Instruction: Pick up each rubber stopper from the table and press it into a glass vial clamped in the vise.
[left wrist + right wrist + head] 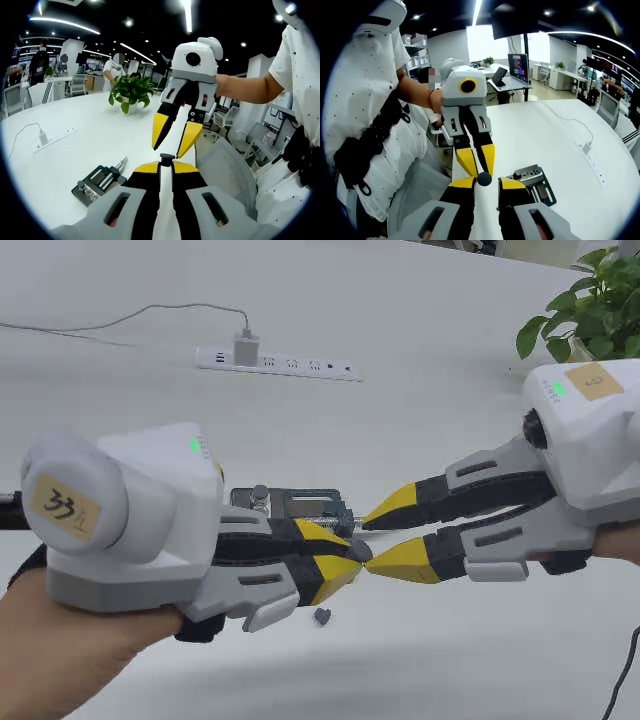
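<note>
Rubber stopper (484, 179), dark and round, sits pinched at the tips of the left gripper (360, 552), whose jaws are closed down to a narrow slit around it. We see the right gripper (368, 543) facing it tip to tip. Its jaws are spread, one on either side of the stopper, and we cannot tell whether they touch it.

Below the left gripper's jaws a second stopper (322, 616) lies loose on the white table (420, 330), a little apart from the vise (310, 504). The vise rests on the table under and just beyond the meeting tips. A glass vial (260, 497) stands upright in it, partly hidden behind the left gripper's body. In the left gripper view the vise lies down and to the left of that gripper's own jaws.

Well beyond both grippers lie a power strip (278, 363) with a charger (246, 345) plugged in, and a potted plant (590, 305) stands past the right gripper. Between vise and strip we see bare tabletop. In the left gripper view the table edge runs beside that gripper, with a grey mesh chair (225, 170) next to it.
</note>
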Motion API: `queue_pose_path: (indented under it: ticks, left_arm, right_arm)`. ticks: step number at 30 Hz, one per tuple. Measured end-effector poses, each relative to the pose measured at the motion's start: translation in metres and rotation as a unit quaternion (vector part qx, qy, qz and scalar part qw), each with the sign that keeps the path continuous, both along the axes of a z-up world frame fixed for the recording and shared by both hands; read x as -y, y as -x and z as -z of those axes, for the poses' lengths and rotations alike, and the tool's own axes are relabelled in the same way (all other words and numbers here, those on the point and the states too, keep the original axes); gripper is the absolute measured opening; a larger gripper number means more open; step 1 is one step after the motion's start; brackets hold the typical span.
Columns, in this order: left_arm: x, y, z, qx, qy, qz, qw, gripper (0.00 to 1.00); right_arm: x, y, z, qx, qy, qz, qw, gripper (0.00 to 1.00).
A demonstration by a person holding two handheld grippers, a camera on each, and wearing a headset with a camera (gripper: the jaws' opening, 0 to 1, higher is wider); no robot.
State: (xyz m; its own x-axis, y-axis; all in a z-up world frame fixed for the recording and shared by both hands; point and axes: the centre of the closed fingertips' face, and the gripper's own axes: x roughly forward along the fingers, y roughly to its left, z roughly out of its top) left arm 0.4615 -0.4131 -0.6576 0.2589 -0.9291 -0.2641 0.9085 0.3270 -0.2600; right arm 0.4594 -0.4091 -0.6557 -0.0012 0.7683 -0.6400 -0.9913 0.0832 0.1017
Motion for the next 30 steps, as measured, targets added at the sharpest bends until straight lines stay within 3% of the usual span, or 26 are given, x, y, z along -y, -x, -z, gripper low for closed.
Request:
queue_pose_path:
  ticks: [30]
  left_arm:
    - [0.004,0.006,-0.004,0.009,-0.004,0.013,0.9999,0.04]
  right_arm:
    - [-0.001,0.012,-0.005,0.000,0.008,-0.024,0.9997,0.08]
